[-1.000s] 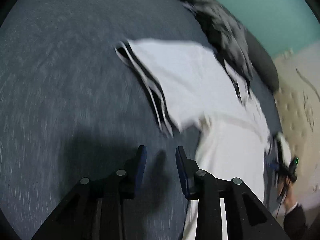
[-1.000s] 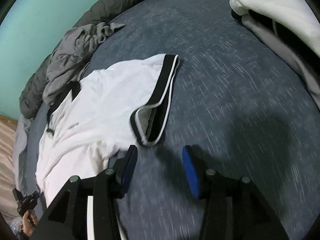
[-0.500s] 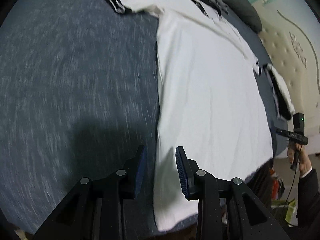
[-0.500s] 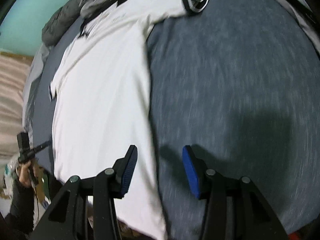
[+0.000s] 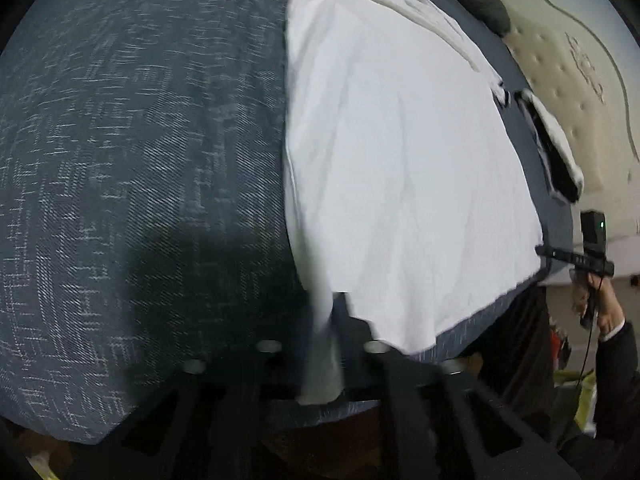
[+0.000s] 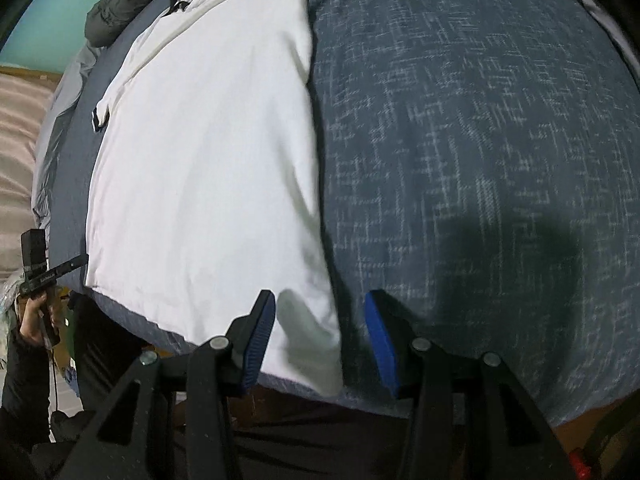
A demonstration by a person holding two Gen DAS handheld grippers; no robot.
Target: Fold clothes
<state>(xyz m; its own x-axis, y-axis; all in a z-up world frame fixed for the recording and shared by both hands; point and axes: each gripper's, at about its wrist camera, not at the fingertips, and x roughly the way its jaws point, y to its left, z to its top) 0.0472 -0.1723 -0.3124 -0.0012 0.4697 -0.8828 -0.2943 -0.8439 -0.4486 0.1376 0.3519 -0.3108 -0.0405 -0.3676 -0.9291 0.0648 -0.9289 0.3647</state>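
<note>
The white shirt (image 6: 208, 152) lies spread flat on the dark blue bed cover (image 6: 480, 140), its hem at the near edge of the bed and its collar far away. The left gripper (image 5: 326, 320) is clamped on the hem corner at its side; the picture is blurred there, so I judge this mostly from the cloth bunched between its fingers. The right gripper (image 6: 320, 320) stands spread wide with the other hem corner between its jaws, not yet pinched. Holding both lower corners probably serves to lift the hem toward the collar for a fold. A grey garment (image 6: 120, 4) is heaped near the collar, and another black-and-white piece (image 5: 556, 152) lies just beside the shirt; both may crowd the fold.
</note>
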